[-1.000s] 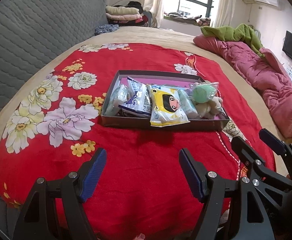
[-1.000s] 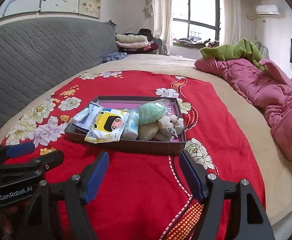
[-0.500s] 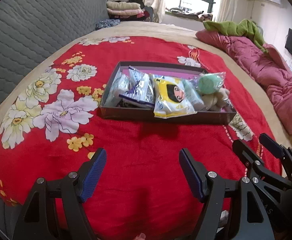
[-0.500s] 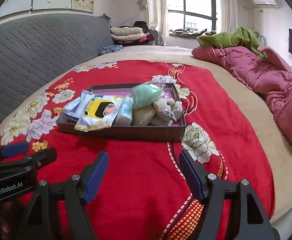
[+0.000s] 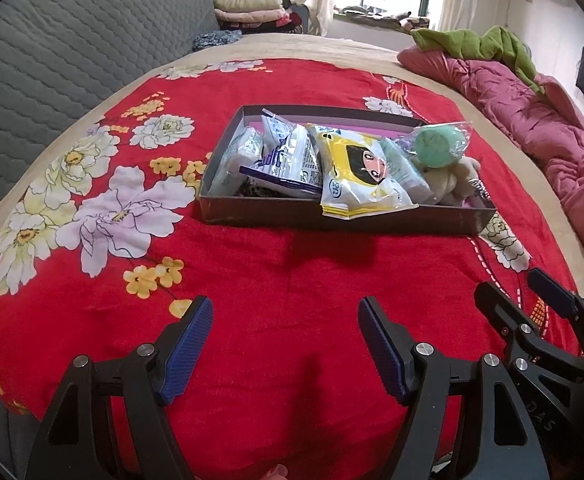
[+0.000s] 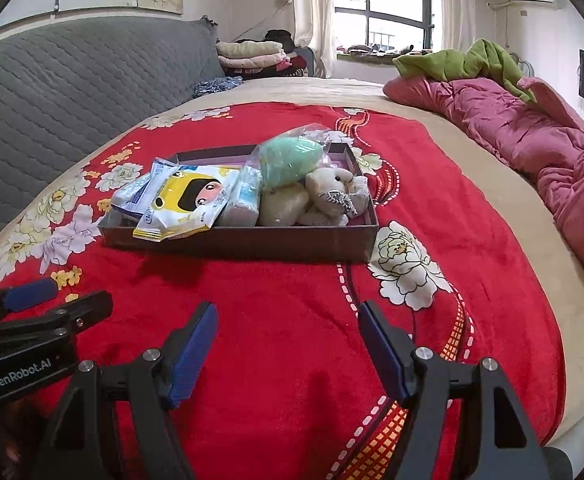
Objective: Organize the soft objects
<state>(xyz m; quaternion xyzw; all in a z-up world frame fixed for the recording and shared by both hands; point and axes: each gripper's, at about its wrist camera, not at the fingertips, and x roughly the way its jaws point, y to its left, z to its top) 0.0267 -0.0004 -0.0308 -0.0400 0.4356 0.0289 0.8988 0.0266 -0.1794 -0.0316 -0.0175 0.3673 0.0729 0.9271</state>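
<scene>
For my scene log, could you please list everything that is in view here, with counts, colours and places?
box: one, dark, on the red blanket
yellow cartoon packet: one, overhanging the box's front wall
blue-white packets: at least two, box's left part
green item in clear bag: one, atop the plush
plush toy: one, beige, box's right end
red blanket: one, floral, over the bed
pink quilt: one, far right
left gripper: open, empty
right gripper: open, empty

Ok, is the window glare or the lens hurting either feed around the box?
Left wrist: box evenly lit and sharp, soft shadow in front, fisheye bending the bed edges. Right wrist: window blown out, box still readable, corners vignetted black.
</scene>
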